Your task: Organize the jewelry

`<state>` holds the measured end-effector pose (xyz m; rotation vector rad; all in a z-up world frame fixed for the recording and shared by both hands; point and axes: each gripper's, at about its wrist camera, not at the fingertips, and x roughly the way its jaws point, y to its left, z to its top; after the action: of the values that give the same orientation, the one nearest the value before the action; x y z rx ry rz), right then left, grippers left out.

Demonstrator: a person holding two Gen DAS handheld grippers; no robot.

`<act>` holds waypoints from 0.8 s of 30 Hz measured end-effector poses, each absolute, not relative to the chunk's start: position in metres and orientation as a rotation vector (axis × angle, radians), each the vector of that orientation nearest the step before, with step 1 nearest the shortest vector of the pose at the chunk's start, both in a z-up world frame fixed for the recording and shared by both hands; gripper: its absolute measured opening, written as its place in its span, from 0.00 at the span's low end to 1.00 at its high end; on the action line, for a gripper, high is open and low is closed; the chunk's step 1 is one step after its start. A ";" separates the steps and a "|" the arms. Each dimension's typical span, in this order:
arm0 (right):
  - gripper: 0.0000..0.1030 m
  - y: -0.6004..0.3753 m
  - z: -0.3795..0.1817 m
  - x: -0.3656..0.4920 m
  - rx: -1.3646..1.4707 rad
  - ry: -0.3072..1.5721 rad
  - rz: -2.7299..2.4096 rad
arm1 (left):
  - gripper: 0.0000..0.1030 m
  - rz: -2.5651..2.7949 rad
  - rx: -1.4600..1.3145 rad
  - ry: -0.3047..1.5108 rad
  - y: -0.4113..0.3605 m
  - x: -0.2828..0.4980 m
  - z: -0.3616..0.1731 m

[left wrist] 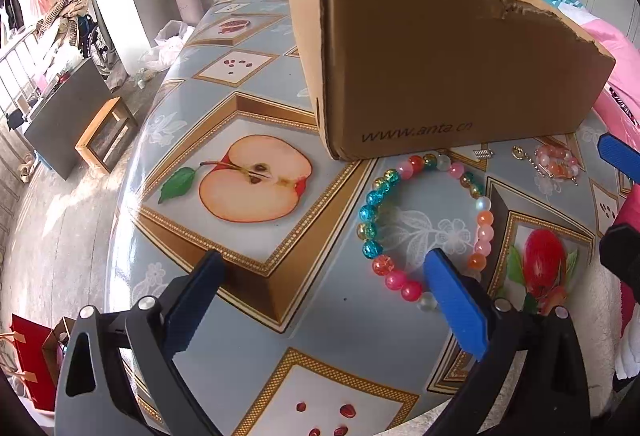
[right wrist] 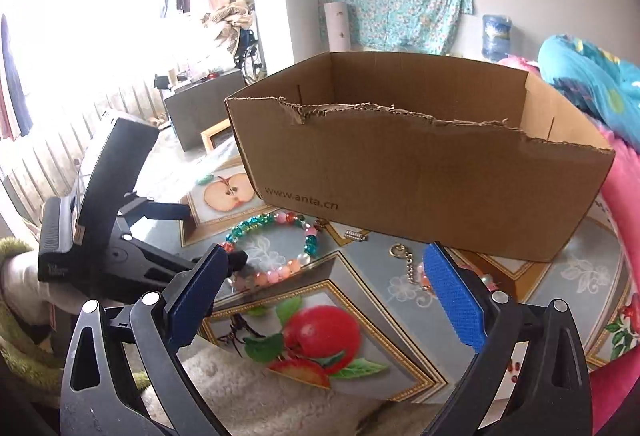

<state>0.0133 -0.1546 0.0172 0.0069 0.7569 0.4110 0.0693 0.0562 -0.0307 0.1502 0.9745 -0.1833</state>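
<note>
Lying flat on the counter (left wrist: 260, 320), a bead bracelet (left wrist: 370, 232) is seen just in front of the box (left wrist: 440, 56), one end near the box's printed wall. The left gripper (left wrist: 320, 284) is held over the counter with jaws wide and nothing between them; its right blue pad (left wrist: 456, 300) is seen over the bracelet's near side, contact cannot be told. In the right wrist view the right gripper (right wrist: 324, 284) is likewise spread wide and empty, held above the counter's printed fruit. Between its pads, further off, a gold clasp with chain (right wrist: 404, 260) and a pink bead cluster (right wrist: 424, 278) are seen, the cluster partly hidden by the right pad. A small silver piece (right wrist: 356, 235) lies at the foot of the box, beside the bracelet (right wrist: 276, 248). In the left wrist view the same silver piece (left wrist: 483, 152), gold piece (left wrist: 518, 151) and pink cluster (left wrist: 556, 160) are lined up right of the bracelet, apart from it. The box is open-topped, its near wall torn along the top; its inside floor is not shown. The left gripper (right wrist: 208, 236) is seen at left in the right view, tips at the bracelet's left edge.
</note>
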 end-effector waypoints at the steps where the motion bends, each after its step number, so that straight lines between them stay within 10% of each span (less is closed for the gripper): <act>1: 0.84 -0.153 0.016 0.019 0.027 0.774 0.424 | 0.96 -0.186 0.151 0.969 0.056 0.069 -0.031; 15: 0.31 -0.130 -0.014 0.065 0.076 1.023 0.444 | 0.91 -0.307 0.211 0.800 0.058 0.055 -0.022; 24: 0.08 -0.117 -0.017 0.073 0.031 1.040 0.437 | 0.48 -0.395 0.234 0.822 0.048 0.073 -0.022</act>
<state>0.0735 -0.1172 -0.0171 0.0310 1.0402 0.4367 0.0727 0.0483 -0.0217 0.2335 0.8217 -0.3948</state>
